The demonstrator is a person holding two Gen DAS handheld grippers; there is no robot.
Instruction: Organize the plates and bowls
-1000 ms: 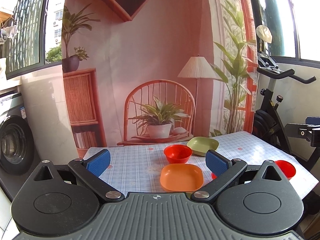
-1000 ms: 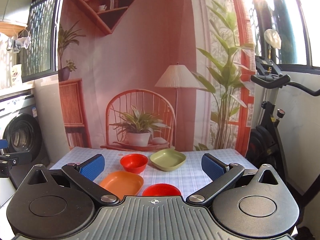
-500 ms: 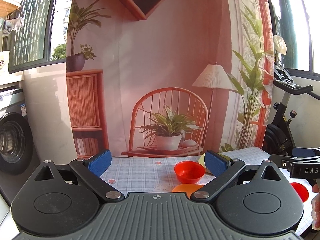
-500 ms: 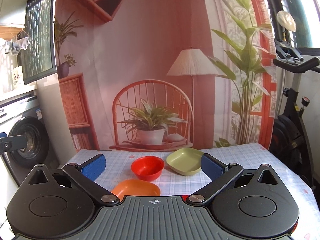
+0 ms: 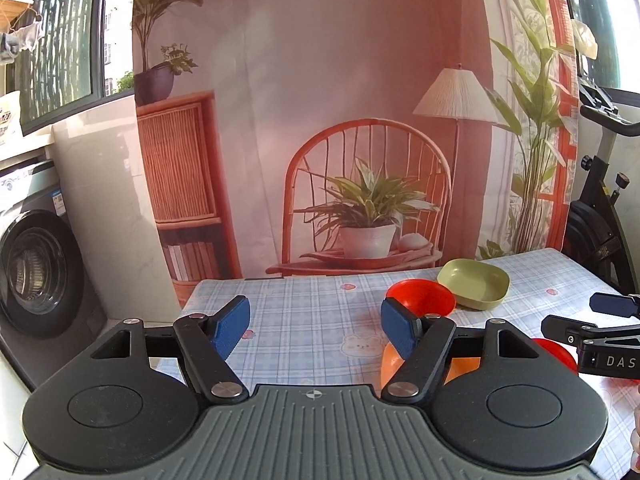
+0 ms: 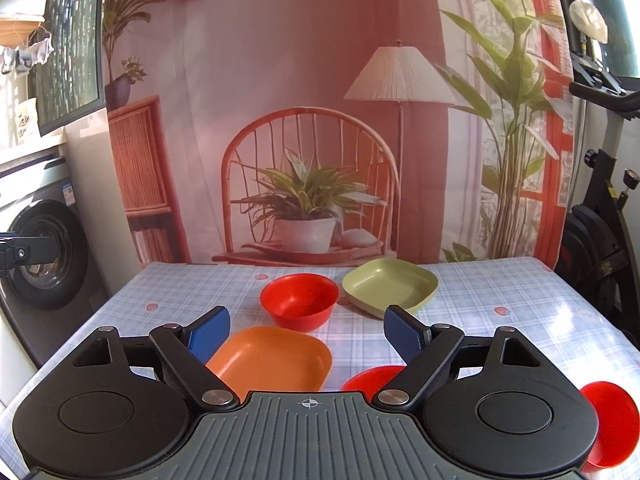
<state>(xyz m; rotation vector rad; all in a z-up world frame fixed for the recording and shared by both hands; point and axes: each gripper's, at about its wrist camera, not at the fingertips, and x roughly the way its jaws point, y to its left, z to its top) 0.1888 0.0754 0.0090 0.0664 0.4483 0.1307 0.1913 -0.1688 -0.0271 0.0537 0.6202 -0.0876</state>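
Note:
A red bowl (image 6: 299,300) and a green square plate (image 6: 390,286) sit at the far middle of the checked table (image 6: 500,320). An orange square plate (image 6: 272,360) lies nearer, between my right gripper's fingers. Two more red bowls sit close by, one (image 6: 374,376) under the right finger, one (image 6: 610,424) at the lower right. My right gripper (image 6: 306,338) is open and empty above the orange plate. My left gripper (image 5: 316,330) is open and empty over the table's left part; the red bowl (image 5: 424,300), the green plate (image 5: 474,282) and the orange plate (image 5: 390,362) lie to its right.
A washing machine (image 5: 36,272) stands left of the table. An exercise bike (image 6: 600,240) stands at the right. A printed backdrop (image 6: 312,140) hangs behind the table's far edge. The right gripper's tip (image 5: 592,332) shows at the left view's right edge.
Both grippers have tilted down and moved closer to the table. The left view has swung left, so the bowls now sit to its right. Both grippers stay open.

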